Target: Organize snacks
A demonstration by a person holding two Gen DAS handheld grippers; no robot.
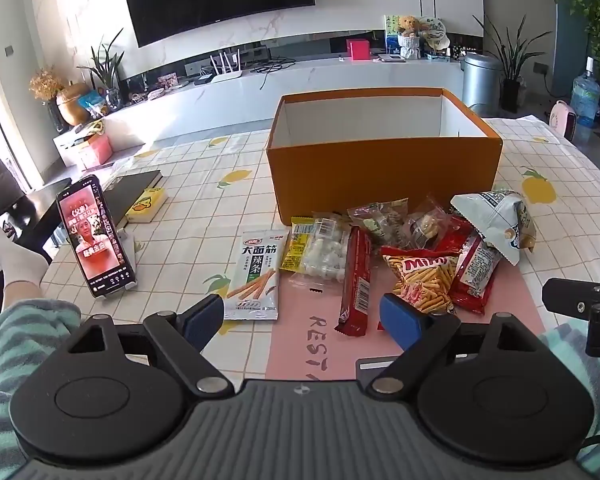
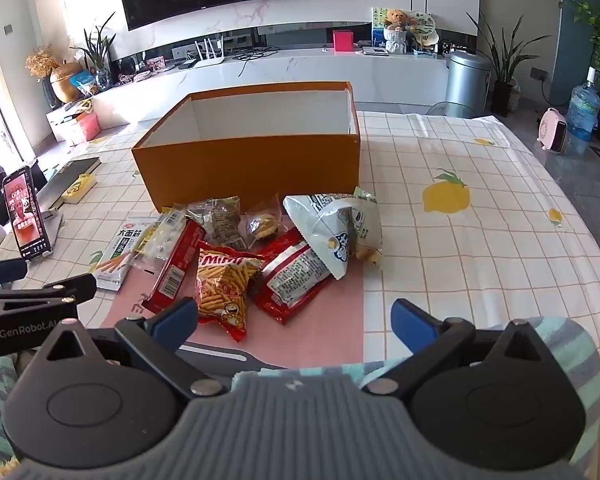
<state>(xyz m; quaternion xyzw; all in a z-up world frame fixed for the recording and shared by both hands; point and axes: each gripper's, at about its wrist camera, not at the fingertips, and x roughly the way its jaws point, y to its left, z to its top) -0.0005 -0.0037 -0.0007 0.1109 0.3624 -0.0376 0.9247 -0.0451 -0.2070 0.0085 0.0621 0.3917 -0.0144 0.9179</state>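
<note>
An open orange box (image 1: 384, 168) (image 2: 252, 168) with a white, empty-looking inside stands on the checked tablecloth. In front of it lies a pile of snack packs: a white spicy-strip pack (image 1: 256, 276) (image 2: 114, 260), a long red bar (image 1: 356, 280) (image 2: 176, 266), a Mimi stick bag (image 1: 424, 280) (image 2: 224, 284), a red pack (image 1: 474, 270) (image 2: 292, 276), a pale crumpled bag (image 1: 496, 220) (image 2: 336, 224) and small clear packets (image 1: 328, 252). My left gripper (image 1: 304, 316) is open and empty, just short of the pile. My right gripper (image 2: 296, 320) is open and empty, near the pile's front right.
A phone on a stand (image 1: 96, 236) (image 2: 26, 216) plays a video at the left. A dark book (image 1: 130, 192) and a yellow pack (image 1: 146, 206) lie behind it. A pink mat (image 1: 312, 332) lies under the snacks. The table's edge runs at the left and right.
</note>
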